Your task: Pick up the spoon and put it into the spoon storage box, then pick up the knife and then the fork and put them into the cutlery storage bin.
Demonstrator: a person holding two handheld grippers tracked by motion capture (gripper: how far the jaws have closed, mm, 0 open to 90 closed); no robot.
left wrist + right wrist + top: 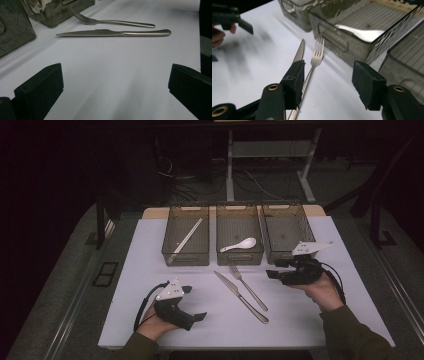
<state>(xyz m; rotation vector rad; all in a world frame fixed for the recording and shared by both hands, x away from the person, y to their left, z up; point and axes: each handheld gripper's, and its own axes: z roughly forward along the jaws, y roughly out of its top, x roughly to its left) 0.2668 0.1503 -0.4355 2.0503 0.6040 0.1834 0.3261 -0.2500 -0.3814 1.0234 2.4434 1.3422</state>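
A steel knife [241,296] and a fork [248,288] lie side by side on the white table, in front of the middle bin. My left gripper [195,303] rests low at the near left, pointing toward them, open with bare table between its jaws [115,80]. In that view the knife [112,32] and fork [110,22] lie farther ahead. My right gripper [274,269] hovers right of the fork, in front of the right bin, pointing left. It is open [328,75] with nothing gripped. The fork [315,58] and knife [298,53] run past its left jaw.
Three dark see-through bins stand in a row at the back. The left bin [186,256] holds a long pale stick, the middle bin [240,258] a white spoon [240,244], and the right bin [274,251] looks empty. Table edges are near both forearms.
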